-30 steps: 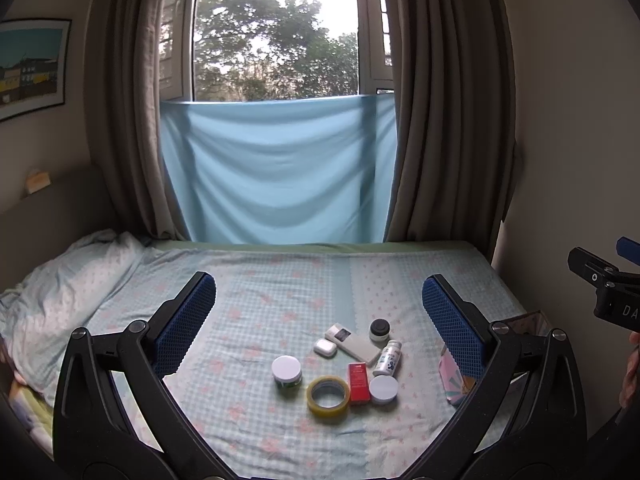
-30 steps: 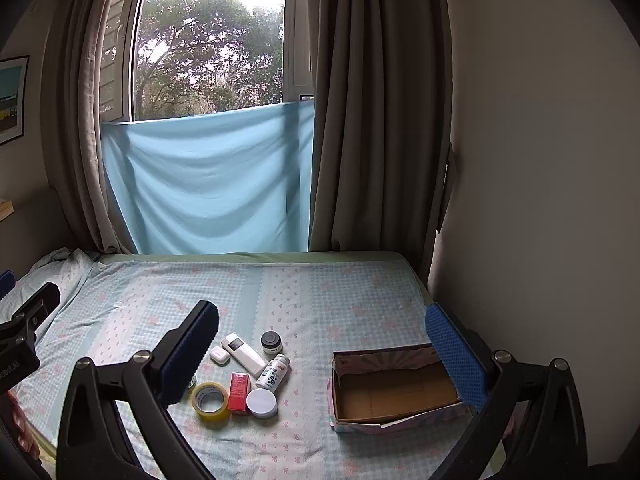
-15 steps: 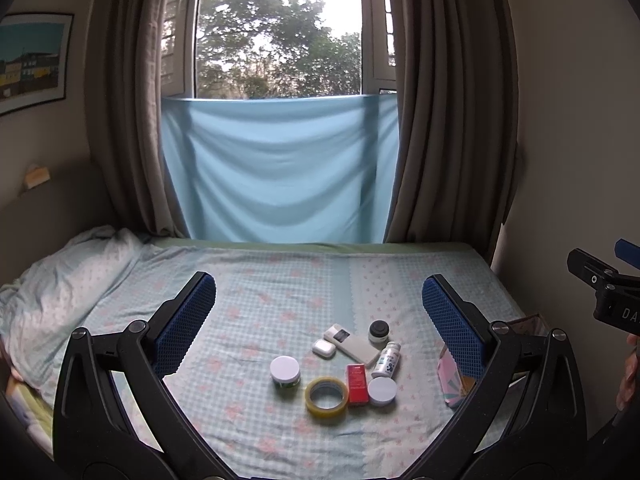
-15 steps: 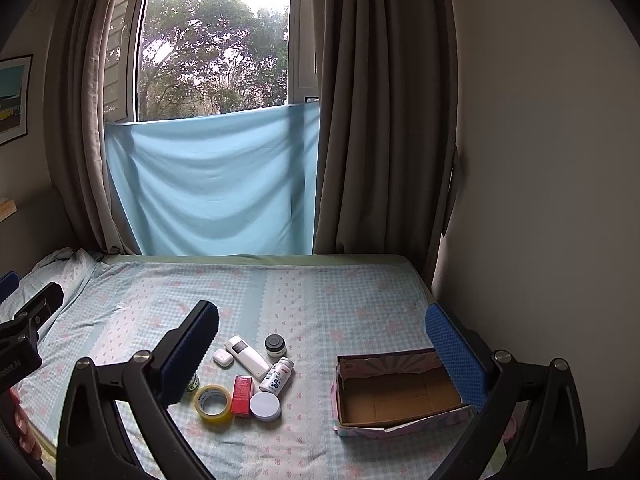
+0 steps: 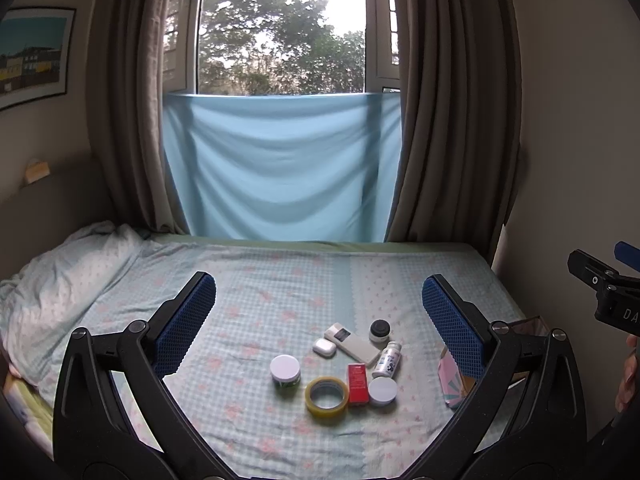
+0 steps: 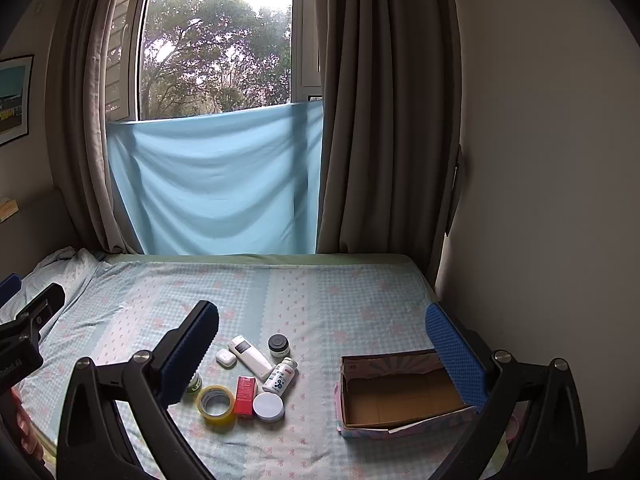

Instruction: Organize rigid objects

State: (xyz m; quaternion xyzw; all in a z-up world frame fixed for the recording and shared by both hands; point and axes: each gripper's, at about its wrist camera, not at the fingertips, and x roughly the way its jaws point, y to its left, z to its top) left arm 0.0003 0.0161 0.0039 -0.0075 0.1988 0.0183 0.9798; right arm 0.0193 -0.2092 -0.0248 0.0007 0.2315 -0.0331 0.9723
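Several small items lie clustered on the bed: a yellow tape roll [image 5: 327, 395] [image 6: 216, 404], a red box [image 5: 357, 382] [image 6: 245, 395], a white round lid [image 5: 383, 391] [image 6: 268, 406], a white-lidded jar [image 5: 285, 370], a white remote [image 5: 352, 343] [image 6: 250, 356], an earbud case [image 5: 324, 347] [image 6: 226, 357], a black-capped jar [image 5: 379, 330] [image 6: 279, 345] and a white bottle [image 5: 387, 359] [image 6: 282, 375]. An open, empty cardboard box [image 6: 404, 394] sits right of them. My left gripper [image 5: 319, 316] and right gripper [image 6: 322, 344] are open, empty, above the bed.
A rumpled pillow [image 5: 60, 280] lies at the bed's left. The wall [image 6: 540, 200] runs close along the bed's right side. Curtains and a blue cloth [image 5: 280, 168] hang at the far end. The box edge [image 5: 450, 380] shows behind my left gripper's right finger.
Both views have shifted slightly; the items and box sit a little higher and nearer in the frames. Nothing was grasped or moved on the bed.
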